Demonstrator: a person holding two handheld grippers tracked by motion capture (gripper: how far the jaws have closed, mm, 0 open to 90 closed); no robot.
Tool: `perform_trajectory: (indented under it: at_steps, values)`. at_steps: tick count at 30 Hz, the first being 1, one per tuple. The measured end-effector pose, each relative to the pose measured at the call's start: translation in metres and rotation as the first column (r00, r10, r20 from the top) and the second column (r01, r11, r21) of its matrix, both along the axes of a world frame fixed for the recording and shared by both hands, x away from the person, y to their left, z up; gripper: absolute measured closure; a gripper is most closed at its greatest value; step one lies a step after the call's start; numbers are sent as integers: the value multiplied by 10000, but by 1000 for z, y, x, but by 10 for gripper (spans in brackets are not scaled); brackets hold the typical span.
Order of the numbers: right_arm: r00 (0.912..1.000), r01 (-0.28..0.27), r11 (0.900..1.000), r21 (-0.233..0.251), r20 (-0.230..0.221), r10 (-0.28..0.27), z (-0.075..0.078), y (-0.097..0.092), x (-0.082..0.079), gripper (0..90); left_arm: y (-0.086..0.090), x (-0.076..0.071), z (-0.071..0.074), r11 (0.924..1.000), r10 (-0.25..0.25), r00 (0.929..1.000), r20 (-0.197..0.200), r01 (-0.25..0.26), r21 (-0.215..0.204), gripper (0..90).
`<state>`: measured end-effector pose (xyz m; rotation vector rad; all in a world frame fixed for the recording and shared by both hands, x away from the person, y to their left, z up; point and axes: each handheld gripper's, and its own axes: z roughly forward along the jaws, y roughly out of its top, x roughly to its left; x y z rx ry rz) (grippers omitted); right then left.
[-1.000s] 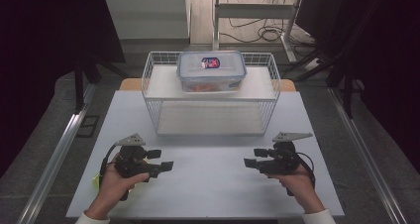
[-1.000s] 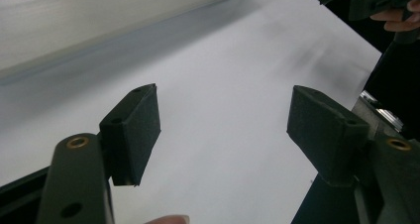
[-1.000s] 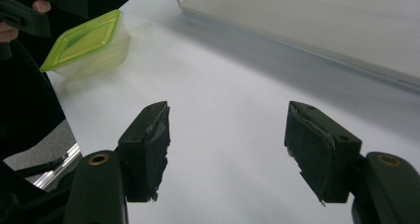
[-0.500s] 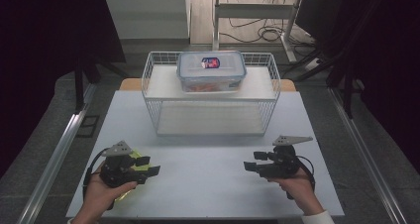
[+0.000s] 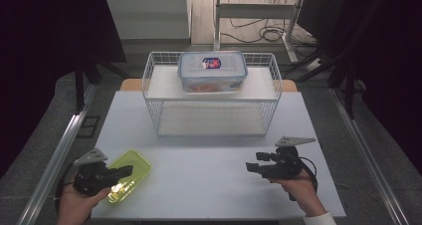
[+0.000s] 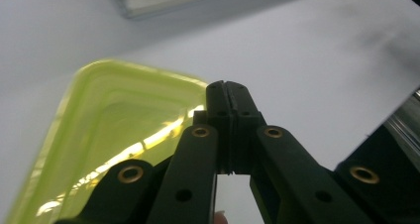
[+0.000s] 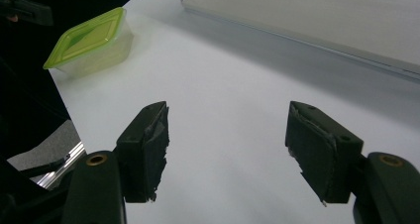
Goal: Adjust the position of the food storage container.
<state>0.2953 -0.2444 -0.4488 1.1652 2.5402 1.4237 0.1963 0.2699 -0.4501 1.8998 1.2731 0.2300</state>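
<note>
2 containers [image 5: 128,176], 1 wire basket [image 5: 211,116]

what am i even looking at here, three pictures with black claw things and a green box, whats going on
No robot here: a person holds a pair of hand-held tongs in each hand at a white table. The high view looks down from above the person's side. The other two pictures come from small cameras riding on each pair of tongs, looking along its black jaws.

On the table stands a white wire basket, and on its upper shelf a clear box with a blue-rimmed lid. Near the left edge lies a clear container with a yellow-green lid.

The left tongs have just been closing and are now shut; they sit over that green lid, but whether they pinch it I cannot tell. The right tongs are open and hold nothing.
</note>
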Motion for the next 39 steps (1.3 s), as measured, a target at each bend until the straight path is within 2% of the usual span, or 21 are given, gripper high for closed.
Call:
perform_trajectory:
  at_steps: [5,10,13,15,16,17,19,21,25,26,29,33,39]
  values:
    - [10000,40,10000,-48,9,-40,0,0,-1,332,21,-16,-6,9986,532,9984,-190,-534,-70,898]
    - [10000,16,10000,-71,23,-16,-1,0,0,332,39,-35,-22,9926,1212,9911,-549,-1214,3,900]
    - [10000,49,9999,-121,-17,-49,-3,0,2,332,54,-45,-27,9860,1667,9835,-709,-1655,217,899]
    - [10000,55,9999,-130,-37,-55,-3,-1,2,331,65,-50,-33,9770,2122,9725,-960,-2089,437,900]
    - [10000,76,9999,-151,-41,-76,-3,-1,2,331,65,-50,-33,9770,2122,9725,-960,-2089,437,900]
    - [10000,91,9998,-159,-27,-91,-4,-1,2,331,71,-51,-40,9699,2427,9628,-1189,-2383,499,900]
    - [9999,150,9997,-181,-60,-151,-4,0,3,331,73,-51,-46,9662,2547,9569,-1399,-2459,769,900]
    - [9999,146,9997,-202,-56,-147,-4,1,3,331,74,-50,-50,9607,2708,9518,-1438,-2578,1031,900]
    - [9999,116,9998,-188,-26,-117,-4,1,2,331,76,-47,-58,9610,2708,9462,-1771,-2549,1071,900]
    - [9999,121,9997,-196,-16,-121,-4,1,3,330,76,-45,-60,9636,2626,9468,-1862,-2472,1022,900]
    - [9998,162,9997,-178,-65,-164,-4,-1,3,330,75,-37,-65,9632,2651,9443,-1951,-2499,991,900]
    - [9997,255,9995,-159,38,-254,-2,-4,2,333,73,-29,-67,9680,2483,9452,-2121,-2339,911,900]
    - [9995,317,9994,-126,35,-317,-2,-6,3,333,73,-18,-67,9674,2483,9439,-2177,-2298,1069,900]
